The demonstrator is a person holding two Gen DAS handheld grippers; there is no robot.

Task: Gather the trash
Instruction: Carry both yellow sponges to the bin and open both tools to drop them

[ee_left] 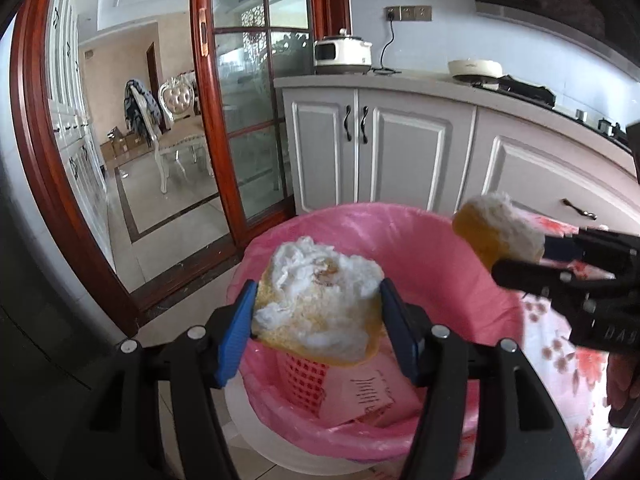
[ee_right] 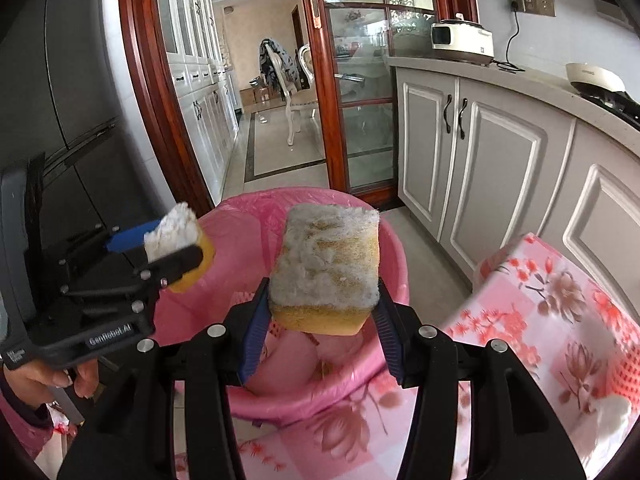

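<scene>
Holding one worn yellow sponge (ee_left: 316, 304) in the left gripper (ee_left: 318, 322), blue fingers (ee_left: 236, 336) clamped on both its sides, right above the pink-lined trash bin (ee_left: 436, 264). Same deal on the other side: second sponge (ee_right: 326, 272) pinched between the fingers (ee_right: 256, 328) of the right gripper (ee_right: 320, 326), also hanging over the bin's open mouth. Both sponges pretty gross, white scrubby tops all frayed. Already some paper scraps (ee_left: 372, 396) down inside the bin. Floral pink cloth (ee_right: 560, 320) just beside the bin on the right, gray cabinets (ee_left: 384, 152) behind, rice cooker (ee_left: 342, 54) up on the counter (ee_left: 420, 80). Wood-framed glass door (ee_left: 248, 120) off to the left.
</scene>
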